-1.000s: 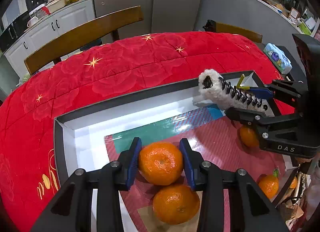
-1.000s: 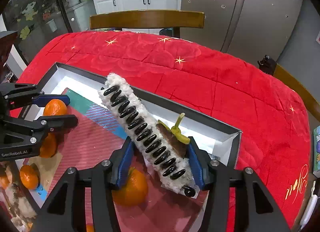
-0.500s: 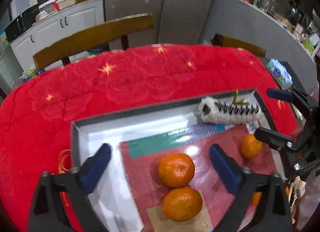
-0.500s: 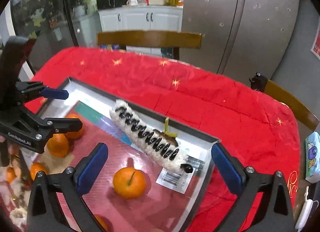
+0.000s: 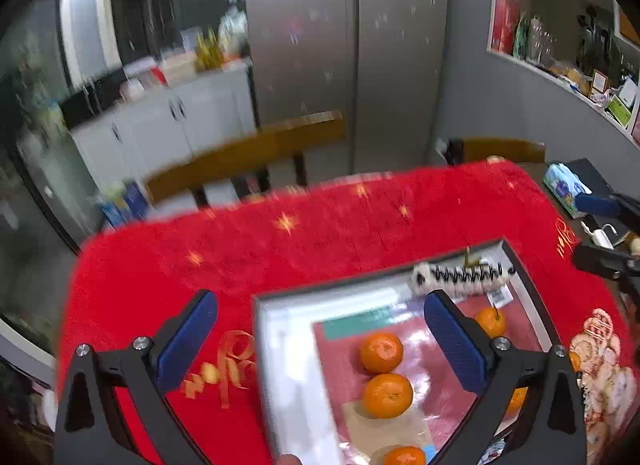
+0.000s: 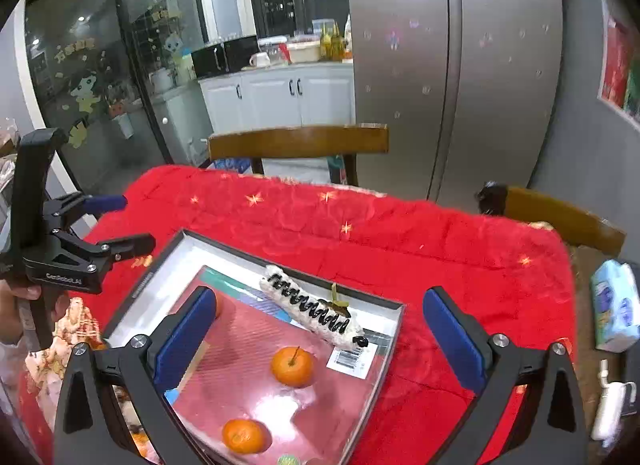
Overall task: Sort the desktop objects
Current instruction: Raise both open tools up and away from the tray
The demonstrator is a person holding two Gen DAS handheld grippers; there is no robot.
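- Red cloth (image 6: pixel 400 249) with gold stars covers the table; on it lies a shallow box (image 6: pixel 280 261) with a dark rim and white inner walls.
- Inside the box, against its far wall, lies a fuzzy white roll (image 6: pixel 312 311) crossed by black loops, with a small yellow-green clip standing on it; it touches neither claw.
- Left claw (image 5: pixel 320 339) has its blue pads spread as wide as they go, having just opened, and holds nothing; seen from its own camera, one orange (image 5: pixel 380 352) and a second (image 5: pixel 387 395) lie between and below the pads, clear of both; a third orange (image 5: pixel 491 321) with a stem shows just past the right pad.
- Right claw (image 6: pixel 320 339) is likewise spread wide after just opening, and empty; below it, between the pads, lie the stemmed orange (image 6: pixel 292 365) and another (image 6: pixel 243 435) nearer the camera; the roll lies beyond them, between the pads in the picture but well under them.
- Writing: the left claw's body, seen from the right camera (image 6: pixel 68 257), carries small white lettering that looks like "GenRobot.AI"; a white barcode label (image 6: pixel 352 359) sits on the box floor just beside the roll's near end, its digits too small to read; gold script on the cloth (image 5: pixel 224 365) is not legible.
- A hand (image 6: pixel 20 305) grips the left claw's handle at the left edge.
- A blue-and-white tissue pack (image 6: pixel 614 305) rests off the cloth to the right, well apart from the box.
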